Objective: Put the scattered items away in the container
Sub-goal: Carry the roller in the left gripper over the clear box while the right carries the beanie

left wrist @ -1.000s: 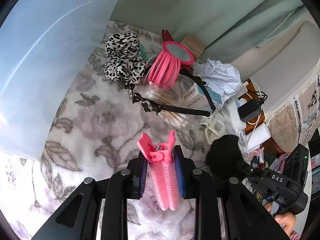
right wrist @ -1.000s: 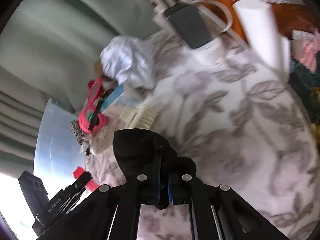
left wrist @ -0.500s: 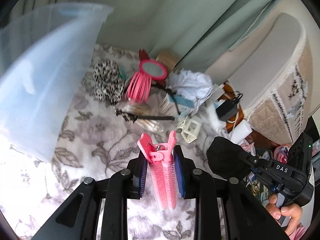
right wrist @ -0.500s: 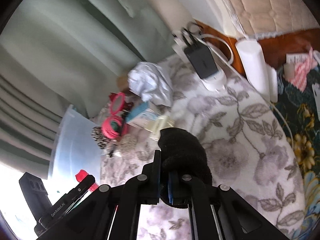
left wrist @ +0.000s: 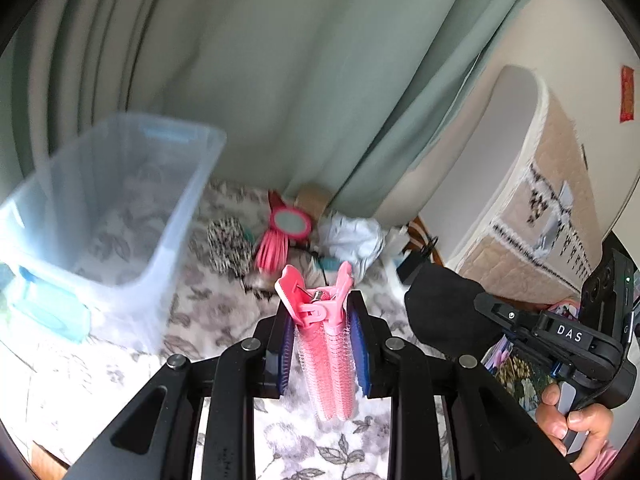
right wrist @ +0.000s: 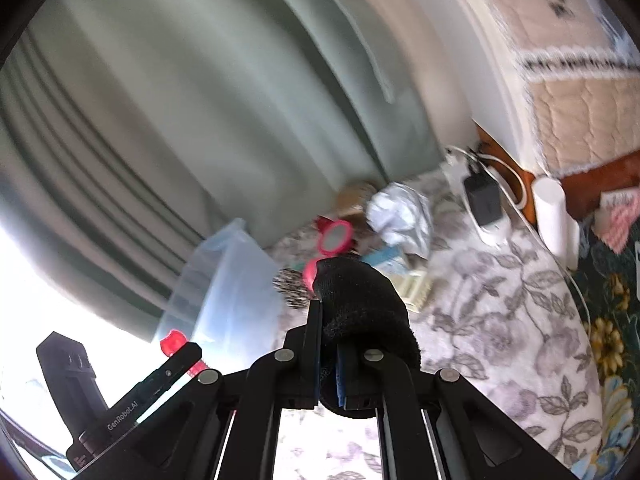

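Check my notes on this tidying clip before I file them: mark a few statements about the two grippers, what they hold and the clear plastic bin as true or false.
1. The left gripper is shut on a pink hair-roller clip. True.
2. The right gripper is open and holds nothing. False: it is shut on a black fabric piece.
3. The clear plastic bin holds the leopard-print scrunchie. False: the scrunchie lies on the floral rug beside it.
4. A pink round mirror lies on the rug near the green curtain. True.

Green curtains (left wrist: 304, 80) hang behind a floral rug (right wrist: 500, 300), a quilted mattress (left wrist: 552, 216) alongside.
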Tool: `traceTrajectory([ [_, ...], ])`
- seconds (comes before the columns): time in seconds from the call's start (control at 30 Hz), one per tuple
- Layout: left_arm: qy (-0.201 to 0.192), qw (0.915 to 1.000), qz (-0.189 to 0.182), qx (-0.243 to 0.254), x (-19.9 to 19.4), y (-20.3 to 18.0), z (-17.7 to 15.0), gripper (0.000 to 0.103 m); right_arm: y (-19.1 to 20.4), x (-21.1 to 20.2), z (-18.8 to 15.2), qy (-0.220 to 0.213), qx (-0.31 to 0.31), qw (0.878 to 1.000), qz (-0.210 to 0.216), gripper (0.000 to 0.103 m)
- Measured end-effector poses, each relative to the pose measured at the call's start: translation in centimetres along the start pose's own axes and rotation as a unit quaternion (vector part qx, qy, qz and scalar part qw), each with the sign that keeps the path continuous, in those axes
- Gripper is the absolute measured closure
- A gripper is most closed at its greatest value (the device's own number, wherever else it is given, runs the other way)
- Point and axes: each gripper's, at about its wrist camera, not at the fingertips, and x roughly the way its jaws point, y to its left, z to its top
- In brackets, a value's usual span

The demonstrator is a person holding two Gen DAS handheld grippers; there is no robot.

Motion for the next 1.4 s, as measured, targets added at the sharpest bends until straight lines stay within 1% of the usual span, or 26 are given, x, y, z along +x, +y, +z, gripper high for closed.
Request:
traceTrajectory([
  [0.13, -0.024, 0.9997, 0.003, 0.009, -1.9, 0.0, 0.9, 0.076, 2.5, -0.5, 0.2, -0.004, -0.024, 1.0, 0.01, 0.097],
  [0.2, -0.027, 0.9995, 0.01, 0.008, -2.4, 0.2, 1.6, 0.076, 3.5, -0.7, 0.4, -0.007, -0.03, 0.999, 0.02, 0.097],
  [0.27, -0.039, 0.9991, 0.009, 0.01, -3.1, 0.3, 2.0, 0.076, 4.6, -0.8, 0.7, -0.009, -0.035, 0.999, 0.03, 0.097],
  [0.37, -0.055, 0.9983, 0.013, 0.015, -4.3, 0.7, 2.4, 0.076, 7.0, -0.4, 1.0, -0.004, -0.057, 0.998, 0.039, 0.097],
  [0.47, -0.061, 0.9979, 0.019, 0.012, -5.0, 1.7, 2.8, 0.076, 9.4, 0.1, 1.0, -0.002, -0.08, 0.995, 0.052, 0.097],
  [0.6, -0.072, 0.9969, 0.032, 0.003, -6.0, 4.0, 3.5, 0.076, 12.2, 1.4, 0.9, 0.005, -0.102, 0.993, 0.06, 0.097],
  [0.8, -0.088, 0.9944, 0.056, -0.012, -6.8, 7.8, 5.1, 0.076, 15.8, 4.4, 0.6, 0.026, -0.131, 0.988, 0.072, 0.097],
  [1.0, -0.097, 0.9914, 0.076, -0.042, -6.9, 12.1, 6.7, 0.076, 19.7, 8.1, 0.2, 0.051, -0.165, 0.982, 0.078, 0.097],
  [1.2, -0.089, 0.9901, 0.091, -0.059, -6.3, 15.5, 7.5, 0.076, 21.8, 12.5, -0.4, 0.079, -0.171, 0.979, 0.081, 0.097],
  [1.4, -0.064, 0.9902, 0.098, -0.077, -3.7, 18.1, 7.5, 0.076, 22.5, 17.3, -1.6, 0.121, -0.166, 0.976, 0.078, 0.097],
])
